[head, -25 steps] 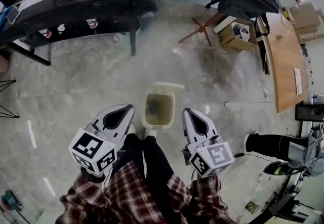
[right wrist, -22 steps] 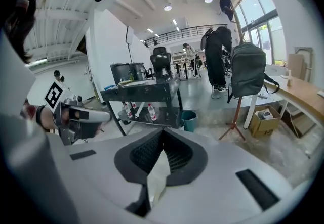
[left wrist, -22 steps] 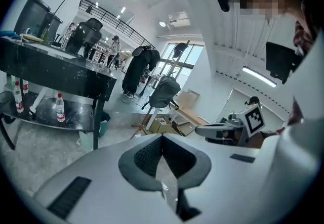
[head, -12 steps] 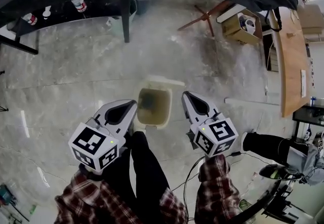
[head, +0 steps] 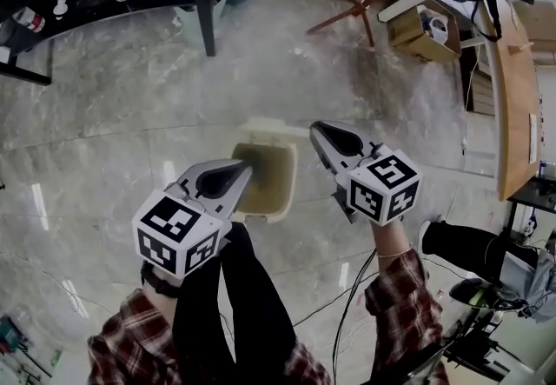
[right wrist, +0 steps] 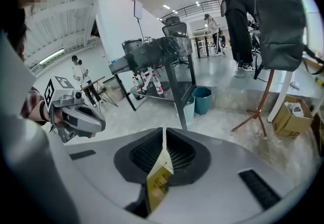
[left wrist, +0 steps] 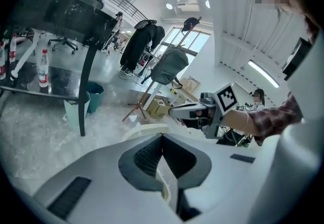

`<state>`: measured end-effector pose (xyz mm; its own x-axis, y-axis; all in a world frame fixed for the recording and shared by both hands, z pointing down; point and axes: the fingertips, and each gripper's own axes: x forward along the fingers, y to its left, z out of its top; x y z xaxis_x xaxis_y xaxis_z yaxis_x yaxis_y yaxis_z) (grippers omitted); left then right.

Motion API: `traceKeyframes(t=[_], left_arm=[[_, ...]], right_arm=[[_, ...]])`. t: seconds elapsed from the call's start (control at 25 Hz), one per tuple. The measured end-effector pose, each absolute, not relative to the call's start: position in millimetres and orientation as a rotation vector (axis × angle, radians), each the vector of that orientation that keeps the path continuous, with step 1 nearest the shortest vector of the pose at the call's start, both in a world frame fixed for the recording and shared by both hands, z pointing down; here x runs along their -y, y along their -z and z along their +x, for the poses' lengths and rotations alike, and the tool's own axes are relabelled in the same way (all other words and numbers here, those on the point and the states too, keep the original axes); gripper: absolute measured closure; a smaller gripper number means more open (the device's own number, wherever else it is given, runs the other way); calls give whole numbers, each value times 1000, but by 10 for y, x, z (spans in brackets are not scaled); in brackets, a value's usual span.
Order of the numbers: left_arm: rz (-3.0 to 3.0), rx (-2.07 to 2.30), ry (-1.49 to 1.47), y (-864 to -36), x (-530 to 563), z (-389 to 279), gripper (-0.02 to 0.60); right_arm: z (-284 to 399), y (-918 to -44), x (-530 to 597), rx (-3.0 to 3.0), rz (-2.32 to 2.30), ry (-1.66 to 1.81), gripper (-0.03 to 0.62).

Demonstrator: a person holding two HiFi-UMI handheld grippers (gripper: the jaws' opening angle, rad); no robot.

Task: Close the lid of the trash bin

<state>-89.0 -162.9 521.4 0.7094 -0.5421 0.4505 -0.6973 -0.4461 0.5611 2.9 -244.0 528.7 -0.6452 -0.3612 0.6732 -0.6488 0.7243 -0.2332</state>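
1. Both grippers have pushed forward since a second ago: then they hung back by the person's legs, now the left gripper (head: pixel 246 168) has its tip over the near-left rim of the trash bin (head: pixel 293 179) and the right gripper (head: pixel 315 128) sits by the back-right corner
2. Trash bin's on the floor right in front of the person's feet, mouth wide open, brownish inside showing from the head view
3. Its lid (head: pixel 276 125) shows only as a pale strip behind the back edge, flipped up and away, so nothing's closed yet
4. Left gripper view: jaws pressed together at the tip, clenched on nothing, just the pale rim showing through the slit below them
5. Right gripper view: same story, jaws clamped tight with nothing held, a yellowish patch, probably the bin, visible through the gap beneath
6. Whether either tip actually touches the bin can't be told from above
7. Verdict: approach done, the real job all still to come; the lid has to be tipped forward and brought down onto the rim
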Motion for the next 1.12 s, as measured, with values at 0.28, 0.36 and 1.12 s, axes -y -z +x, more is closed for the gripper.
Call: traceKeyframes(t=[0.28, 0.36, 1.12], left_arm=[[2104, 908, -305, -5741, 1491, -744, 571], [2089, 898, -326, -5836, 1429, -713, 571], [2040, 897, -350, -5840, 1259, -729, 571]], right_arm=[[99, -5648, 2467, 2271, 604, -702, 530], [98, -5701, 2445, 2255, 546, -723, 530], [81, -5816, 1835, 2181, 355, -898, 530]])
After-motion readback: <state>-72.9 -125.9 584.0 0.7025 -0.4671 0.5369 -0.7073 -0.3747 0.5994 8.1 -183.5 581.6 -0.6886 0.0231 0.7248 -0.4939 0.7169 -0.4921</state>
